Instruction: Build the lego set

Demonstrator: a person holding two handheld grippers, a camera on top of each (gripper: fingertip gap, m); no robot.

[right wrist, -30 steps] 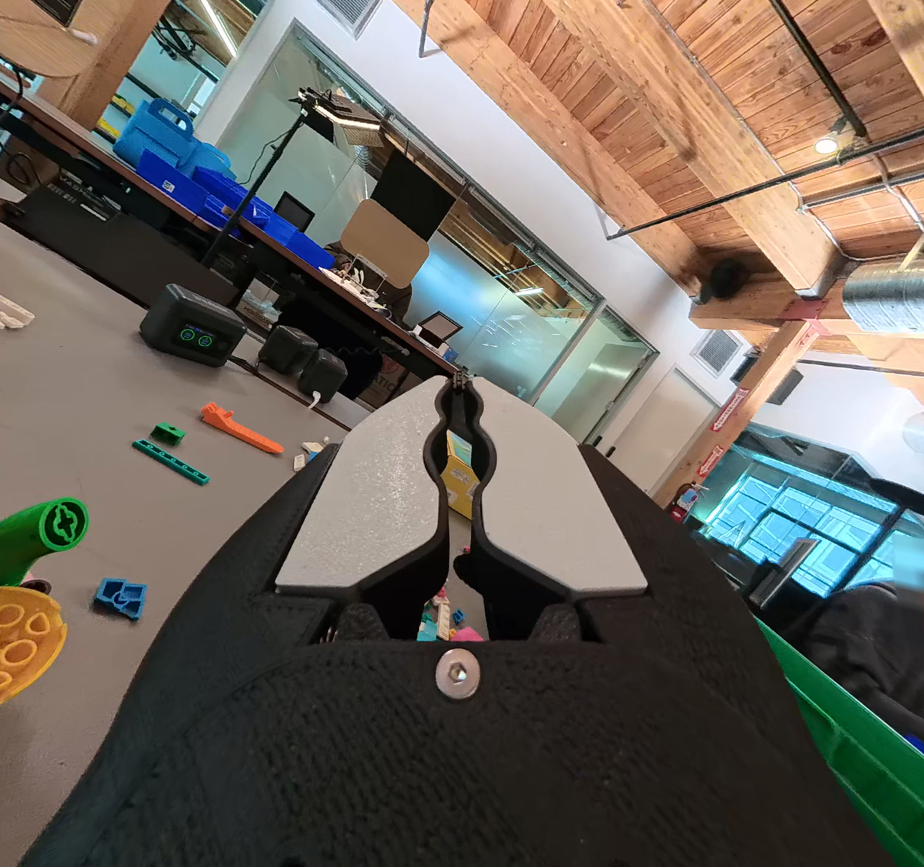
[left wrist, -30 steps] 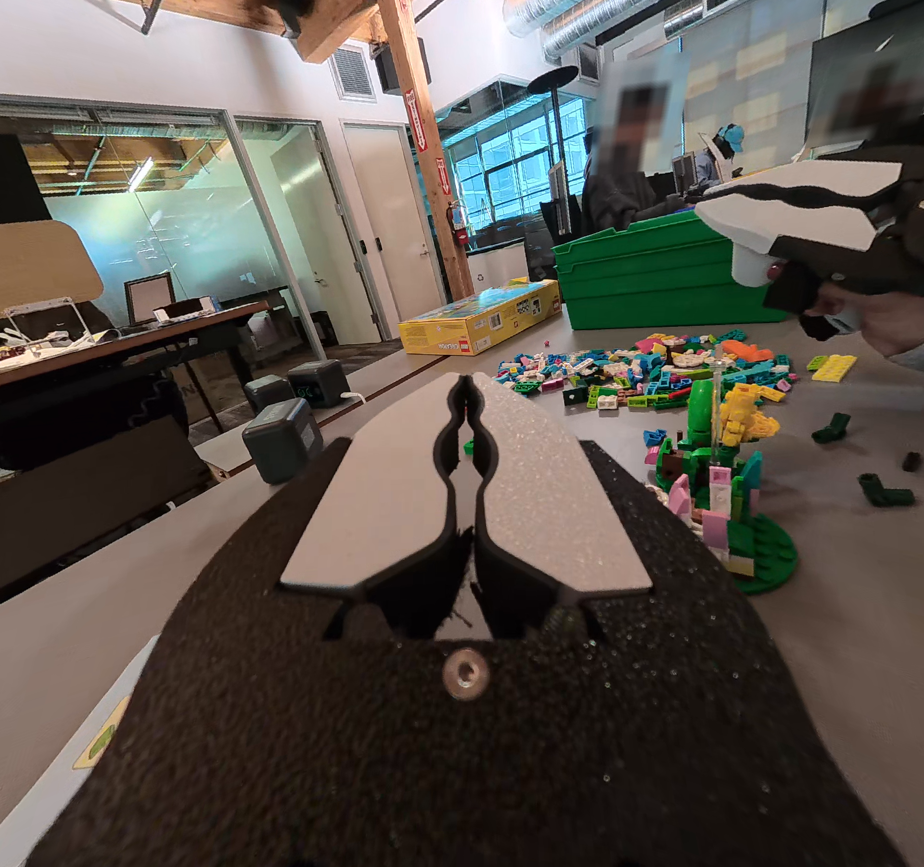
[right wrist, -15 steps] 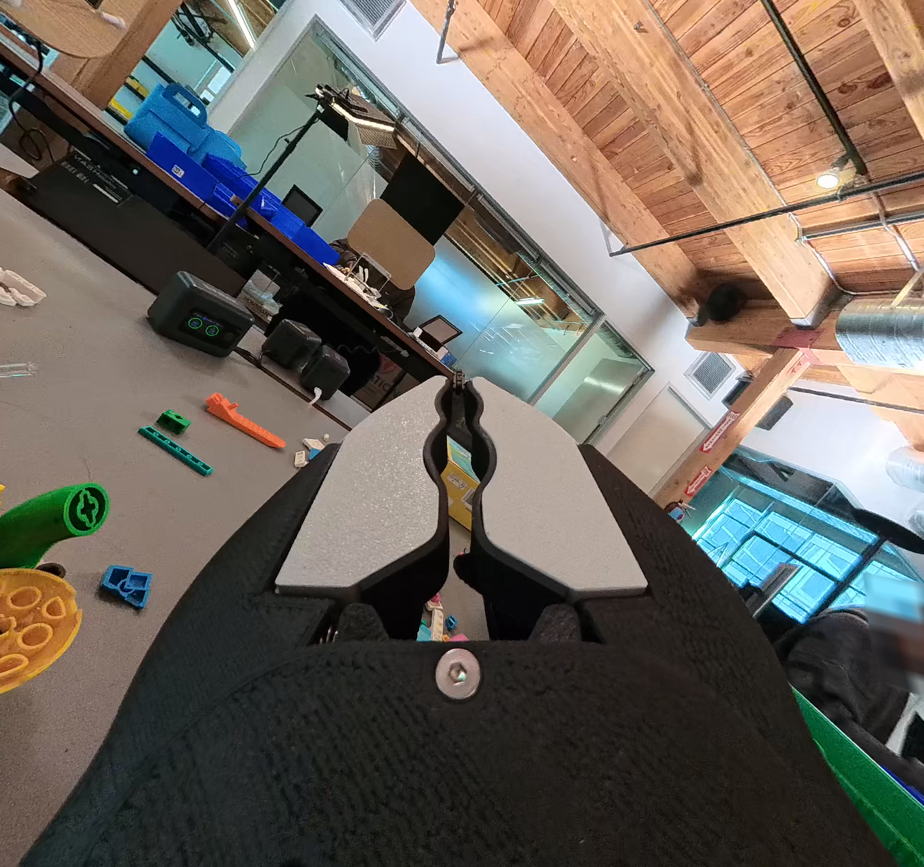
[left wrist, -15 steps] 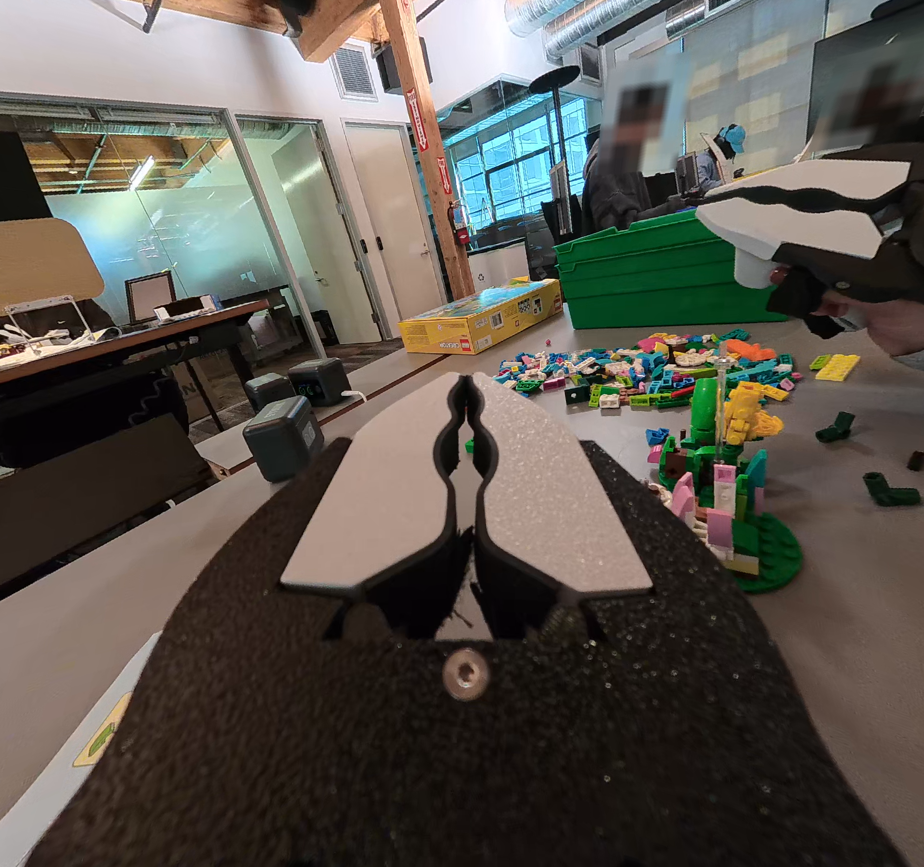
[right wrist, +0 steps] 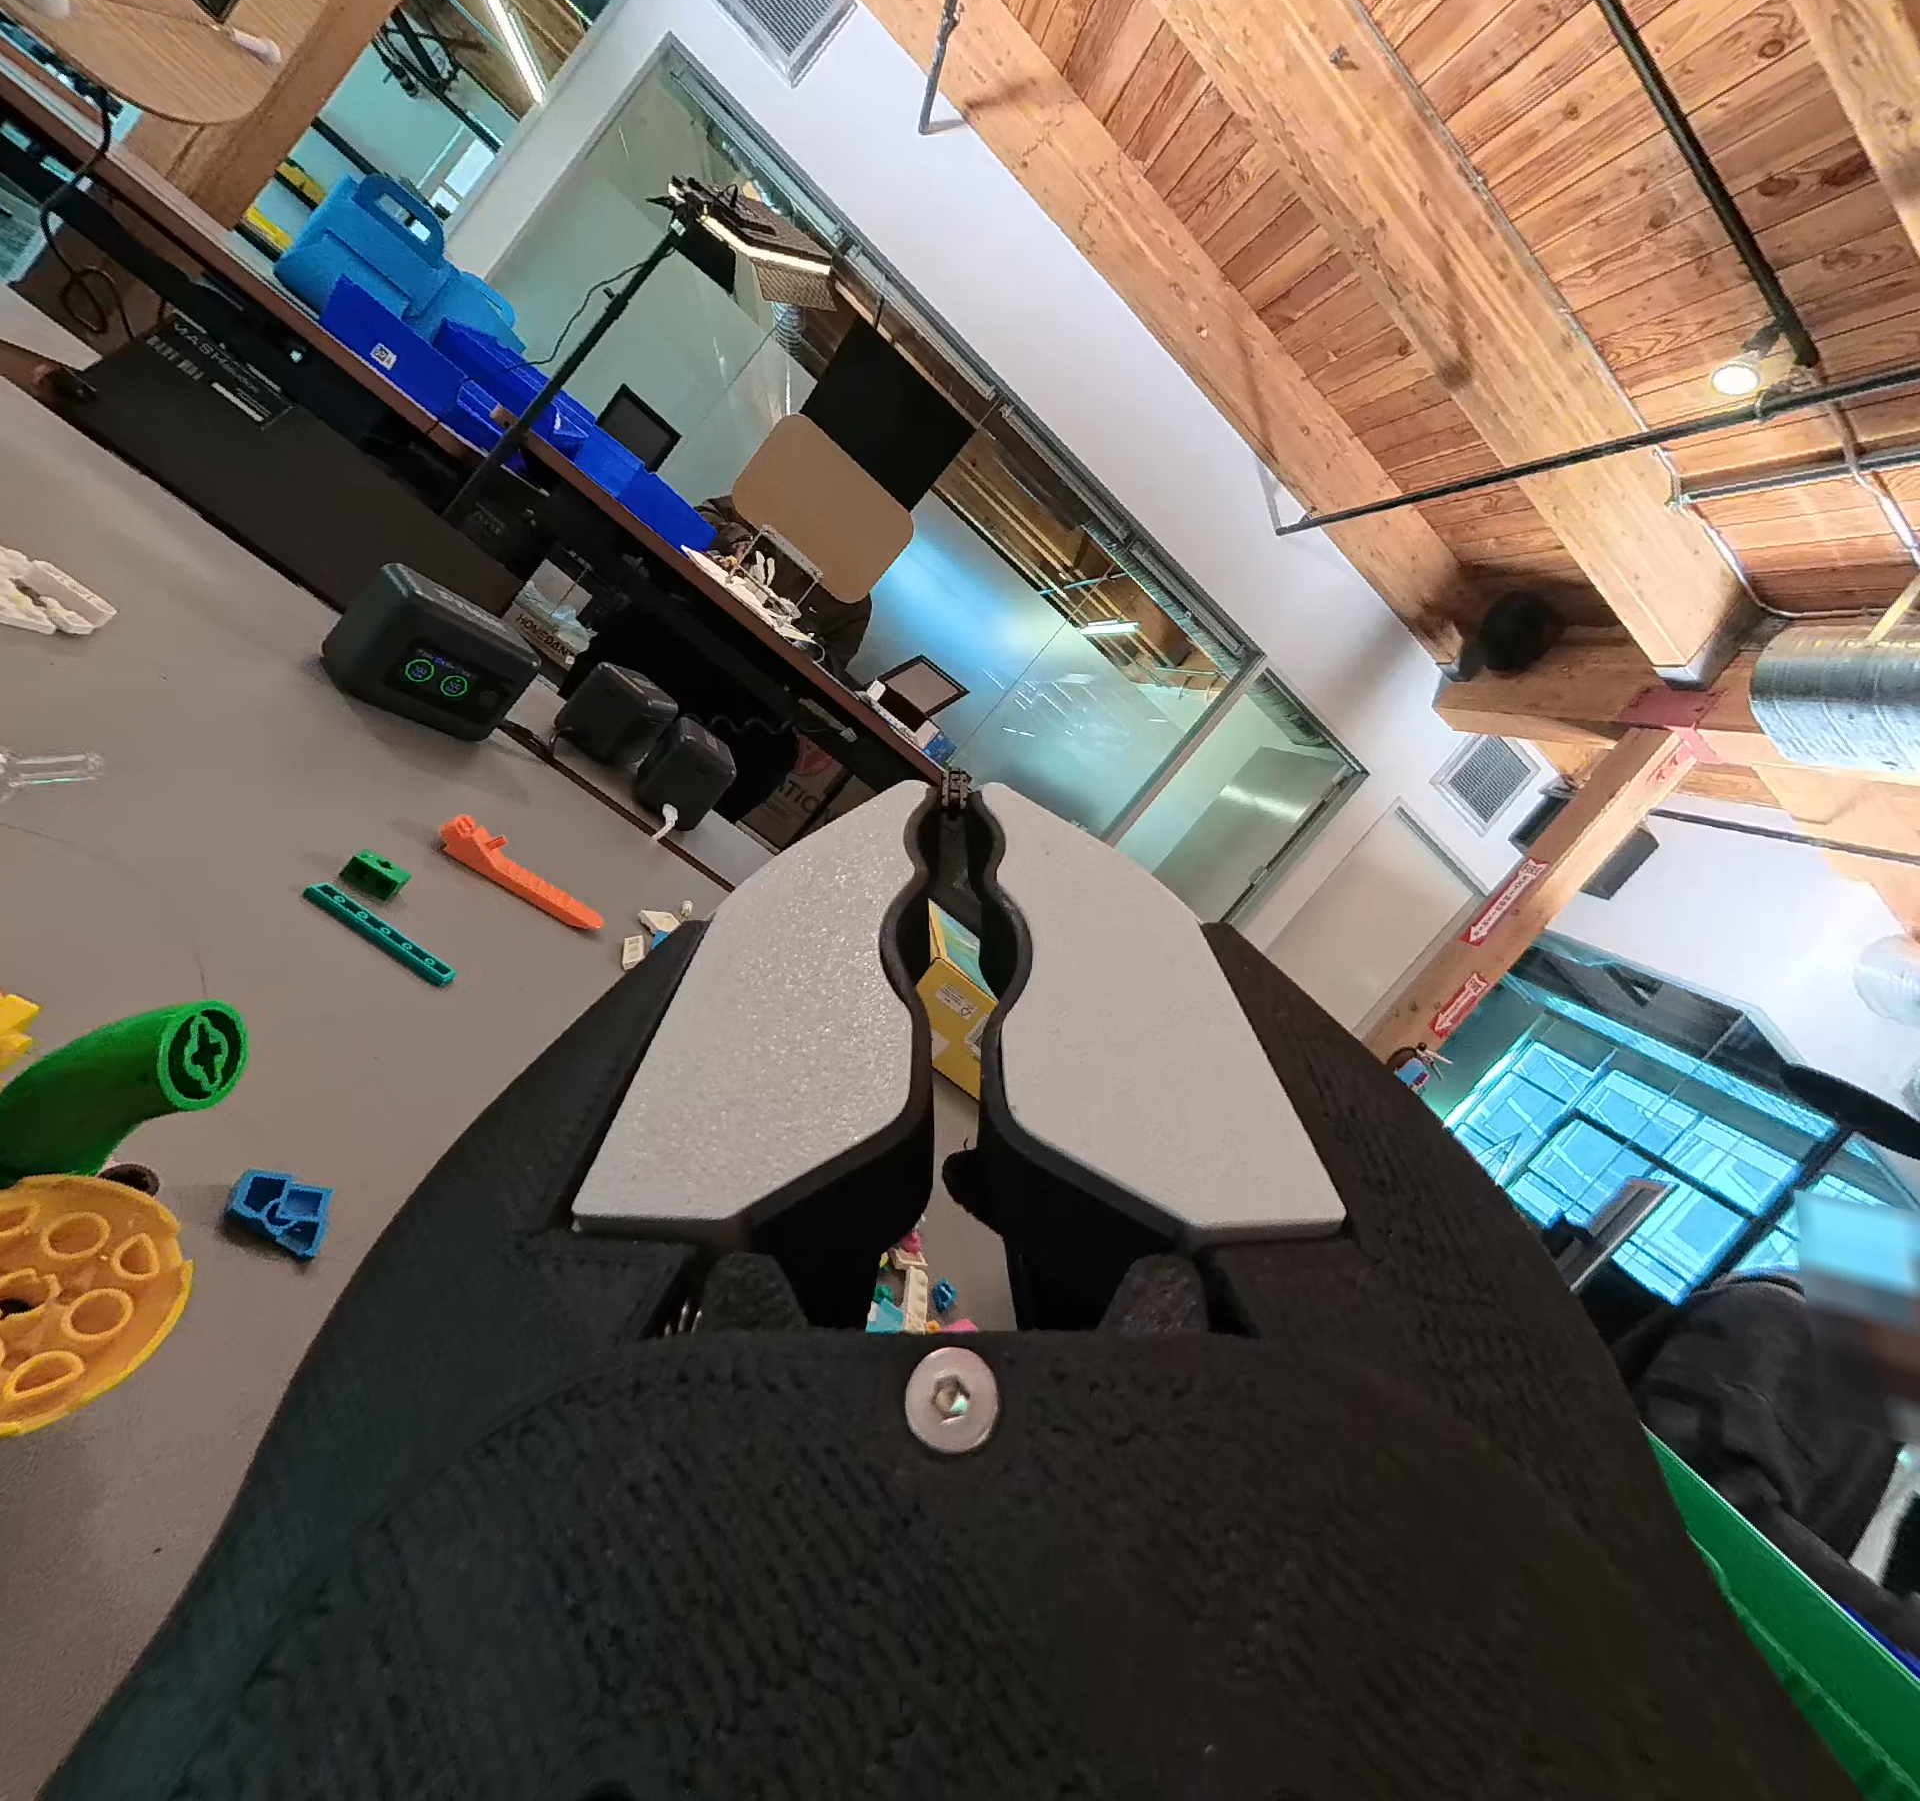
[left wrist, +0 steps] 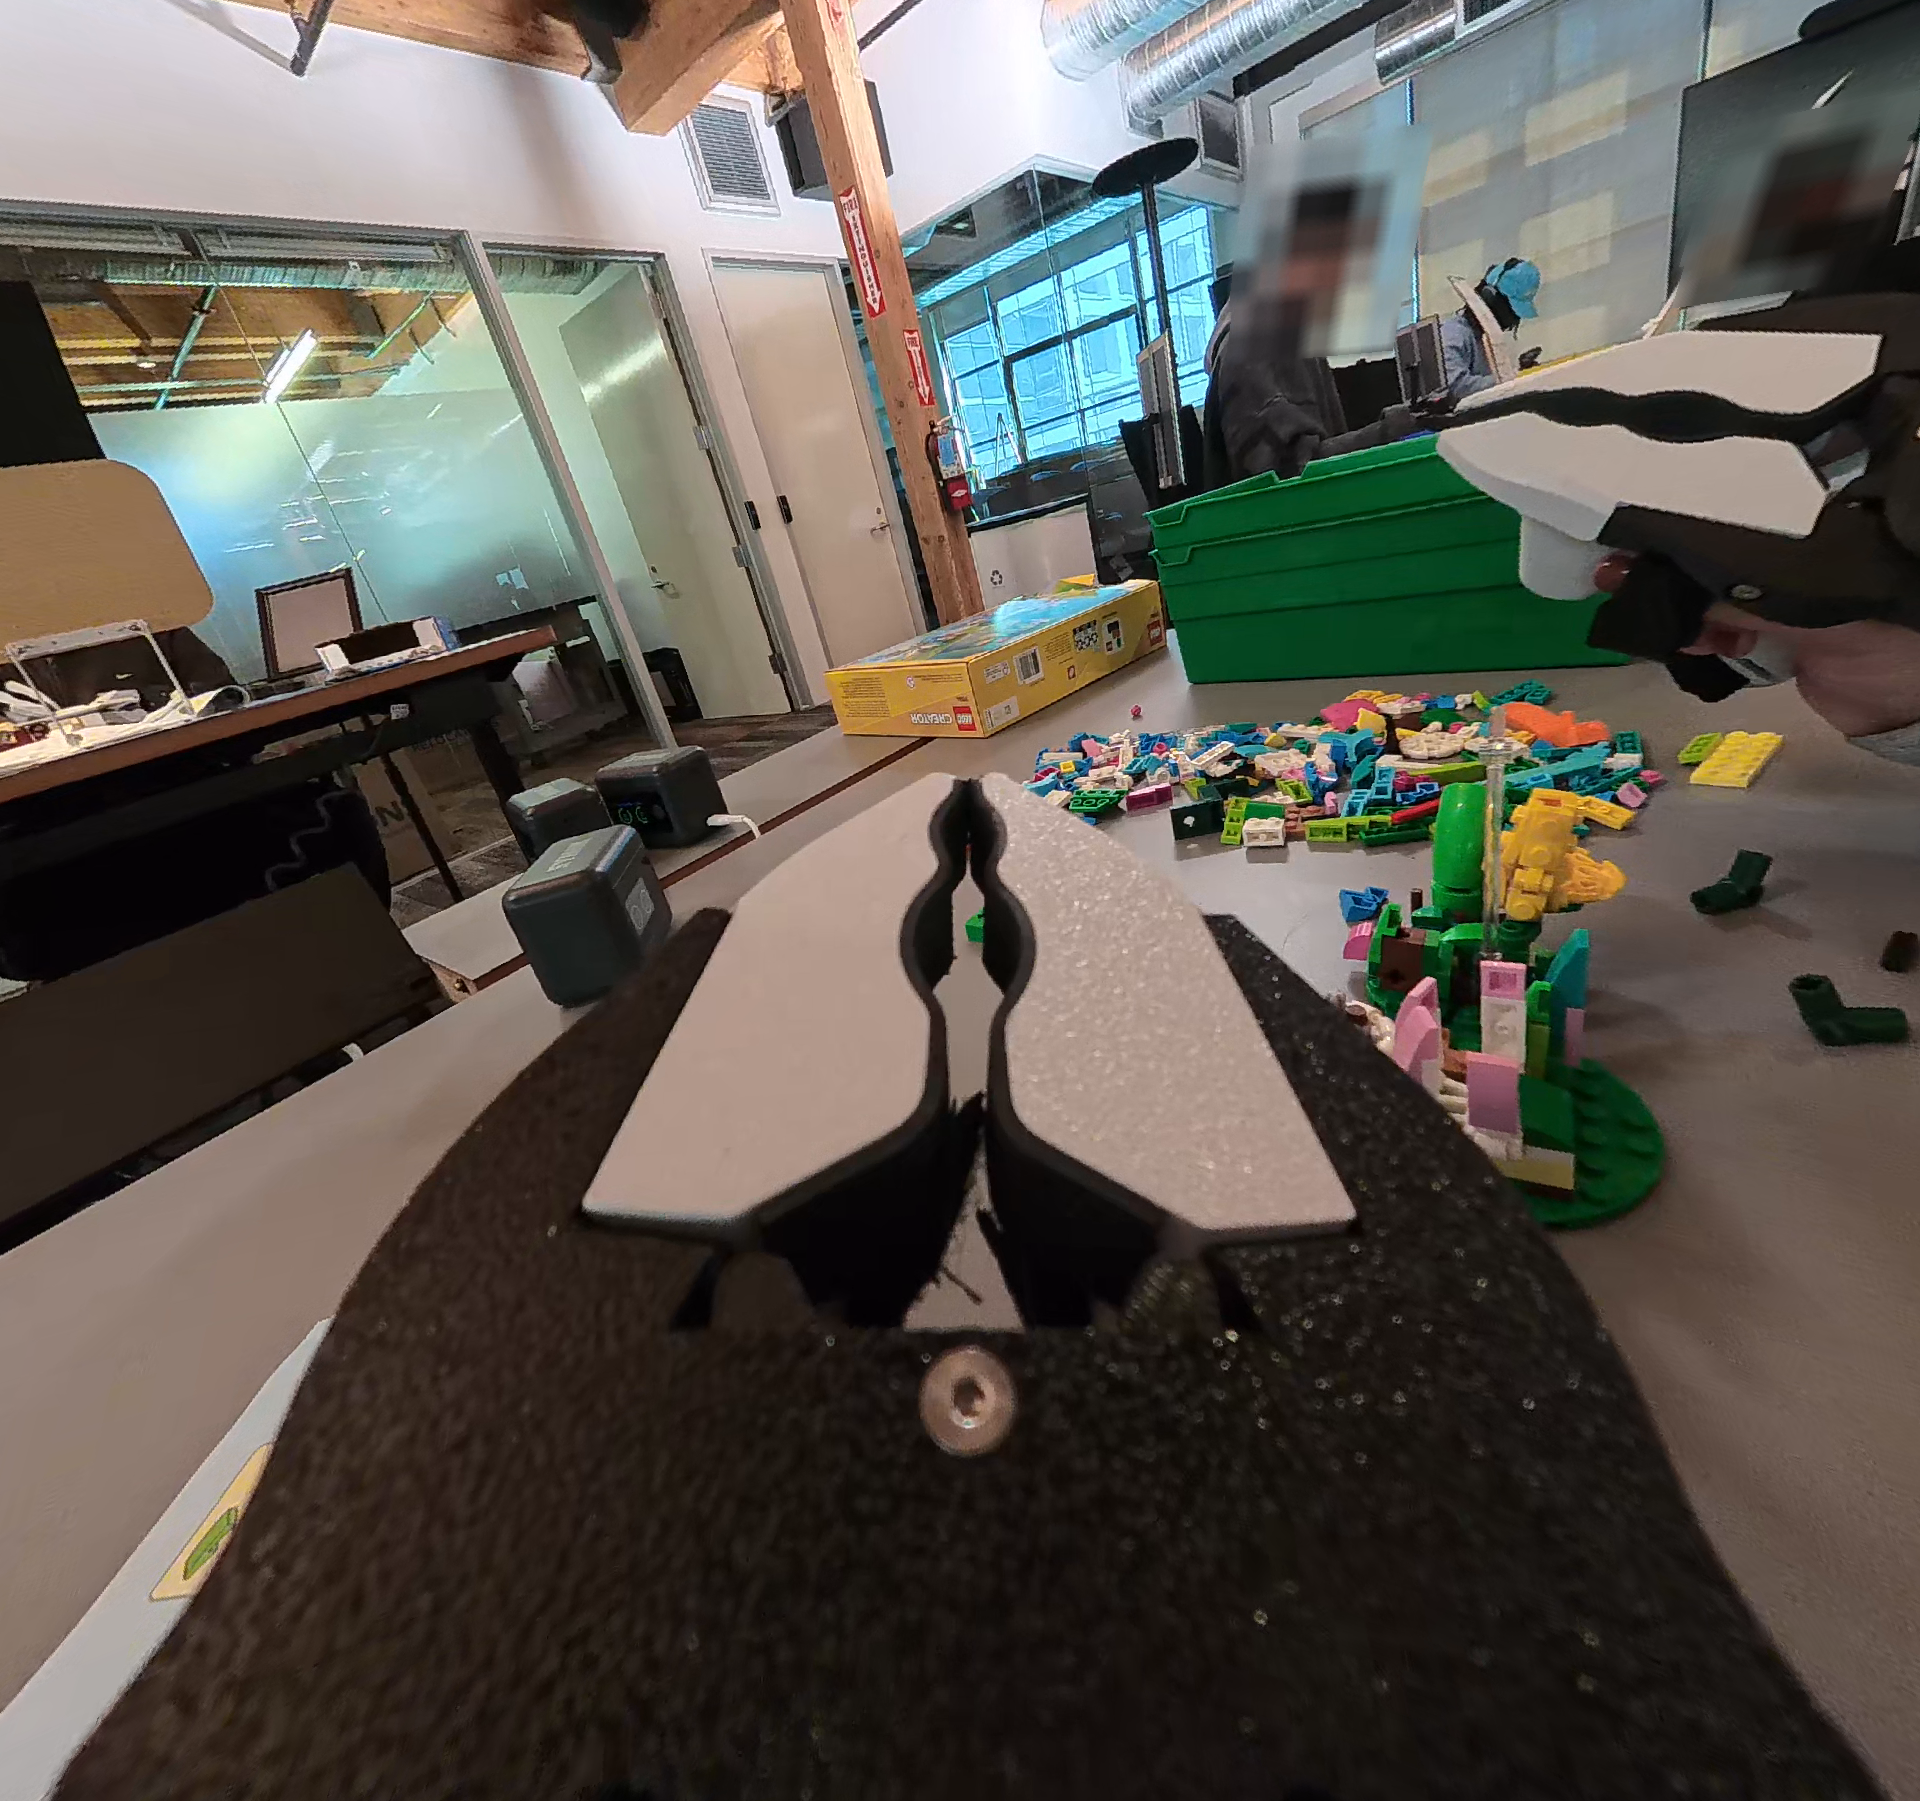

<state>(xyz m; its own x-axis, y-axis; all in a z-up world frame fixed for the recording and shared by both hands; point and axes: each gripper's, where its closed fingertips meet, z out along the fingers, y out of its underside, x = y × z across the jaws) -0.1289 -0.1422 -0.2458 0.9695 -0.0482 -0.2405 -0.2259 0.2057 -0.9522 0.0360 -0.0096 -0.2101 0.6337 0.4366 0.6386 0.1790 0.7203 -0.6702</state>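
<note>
A partly built lego model (left wrist: 1486, 1003) stands on a round green base (left wrist: 1595, 1164), just right of my left gripper (left wrist: 968, 787). The left gripper is shut and empty, low over the grey table. A pile of loose coloured bricks (left wrist: 1351, 775) lies beyond the model. My right gripper (right wrist: 954, 790) is shut, with a tiny dark piece (right wrist: 954, 783) pinched at its tips. In the left wrist view the right gripper (left wrist: 1460, 430) hangs above the pile, in a hand. The model's green curved tube (right wrist: 114, 1076) and yellow disc (right wrist: 73, 1304) show at the left of the right wrist view.
Stacked green bins (left wrist: 1351, 588) and a yellow set box (left wrist: 997, 671) stand at the back. Dark green elbow pieces (left wrist: 1844, 1019) and a yellow plate (left wrist: 1735, 754) lie to the right. An orange separator (right wrist: 520, 873), a green strip (right wrist: 379, 932), a blue piece (right wrist: 278, 1211) and a power station (right wrist: 426, 650) lie on the table. The tips of one gripper are about 20 centimeters away from the tips of the other. My right tips are about 20 centimeters from the round green base (left wrist: 1595, 1164), my left tips only 15 centimeters.
The right gripper has lifted slightly and tipped its view upward. It stays shut. The left gripper has barely moved.
</note>
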